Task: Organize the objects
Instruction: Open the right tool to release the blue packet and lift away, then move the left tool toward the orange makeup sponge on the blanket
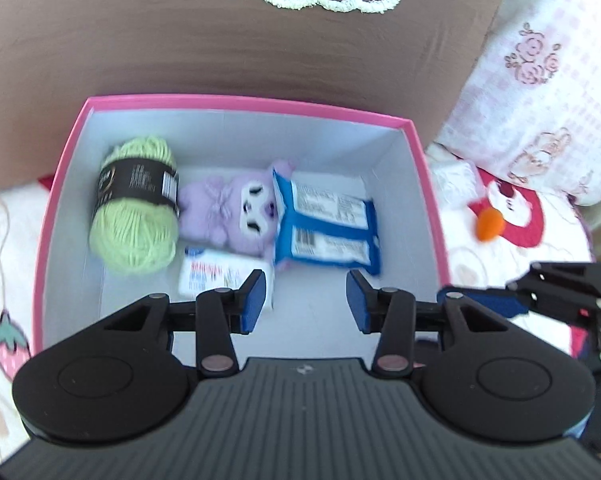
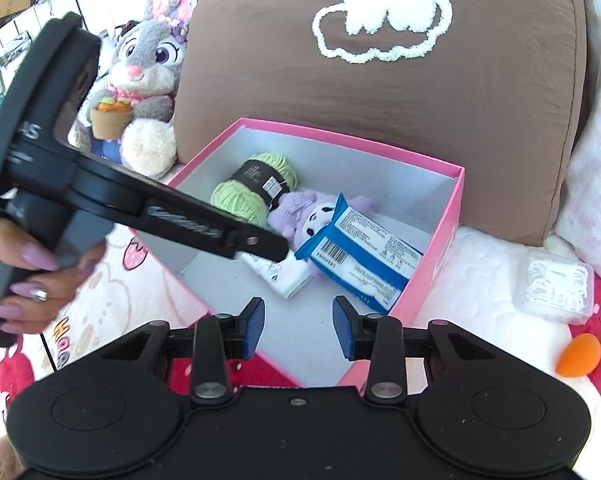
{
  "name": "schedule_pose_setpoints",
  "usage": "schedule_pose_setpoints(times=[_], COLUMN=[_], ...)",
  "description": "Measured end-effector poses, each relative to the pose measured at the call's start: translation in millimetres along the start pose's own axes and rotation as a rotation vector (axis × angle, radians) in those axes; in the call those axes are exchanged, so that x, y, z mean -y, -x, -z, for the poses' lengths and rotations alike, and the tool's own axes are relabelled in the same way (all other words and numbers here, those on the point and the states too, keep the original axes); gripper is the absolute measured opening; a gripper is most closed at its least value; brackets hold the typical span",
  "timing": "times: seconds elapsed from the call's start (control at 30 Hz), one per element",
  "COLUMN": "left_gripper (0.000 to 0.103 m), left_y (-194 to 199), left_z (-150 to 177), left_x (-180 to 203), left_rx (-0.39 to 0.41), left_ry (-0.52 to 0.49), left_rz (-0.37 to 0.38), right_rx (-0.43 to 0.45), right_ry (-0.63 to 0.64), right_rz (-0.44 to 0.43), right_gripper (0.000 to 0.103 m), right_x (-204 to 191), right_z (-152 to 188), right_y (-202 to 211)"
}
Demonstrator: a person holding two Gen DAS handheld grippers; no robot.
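Four items inside pink box (image 1: pixel 428 200).

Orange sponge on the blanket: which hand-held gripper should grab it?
Right. The orange sponge lies outside the pink box, on the right hand-held gripper's own side, and it is open. The left hand-held gripper, also open, sits over the box interior.

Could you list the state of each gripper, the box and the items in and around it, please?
left gripper: open, empty, over the box.
right gripper: open, empty, at the box's near corner.
pink box: lid off.
green yarn: in the box, lying on its side.
purple plush: in the box, lying down.
blue packet: in the box, leaning on the plush.
white packet: flat in the box.
orange sponge: outside the box.
clear case: outside the box, shut.
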State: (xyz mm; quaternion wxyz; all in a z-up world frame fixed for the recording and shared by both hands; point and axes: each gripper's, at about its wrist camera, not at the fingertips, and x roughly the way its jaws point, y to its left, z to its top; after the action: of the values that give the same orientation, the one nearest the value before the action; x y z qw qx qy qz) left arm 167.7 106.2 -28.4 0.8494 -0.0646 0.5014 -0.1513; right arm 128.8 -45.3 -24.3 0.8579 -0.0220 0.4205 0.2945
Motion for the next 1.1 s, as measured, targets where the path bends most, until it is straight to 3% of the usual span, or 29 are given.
schedule_pose_setpoints(times=[0.33, 0.47, 0.63, 0.8, 0.97, 1.1], left_gripper=[0.050, 0.050, 0.050, 0.052, 0.053, 0.057], left_y=[70, 97, 123, 137, 143, 145], left_z=[26, 31, 39, 50, 62, 74], left_x=[14, 22, 30, 39, 57, 77], left_rx=[-0.009, -0.001, 0.004, -0.011, -0.044, -0.061], left_ry=[-0.066, -0.090, -0.100, -0.098, -0.110, -0.145], left_rz=[-0.062, -0.075, -0.095, -0.065, 0.012, 0.024], right_rx=[0.008, 0.042, 0.030, 0.032, 0.020, 0.028], right_ry=[0.047, 0.060, 0.029, 0.047, 0.080, 0.112], right_rz=[-0.035, 0.025, -0.005, 0.014, 0.034, 0.048], right_gripper=[0.043, 0.043, 0.043, 0.044, 0.049, 0.064], right_x=[-29, -39, -38, -44, -51, -52], right_z=[-1, -3, -4, 7, 20, 35], right_y=[52, 74, 100, 125, 148, 168])
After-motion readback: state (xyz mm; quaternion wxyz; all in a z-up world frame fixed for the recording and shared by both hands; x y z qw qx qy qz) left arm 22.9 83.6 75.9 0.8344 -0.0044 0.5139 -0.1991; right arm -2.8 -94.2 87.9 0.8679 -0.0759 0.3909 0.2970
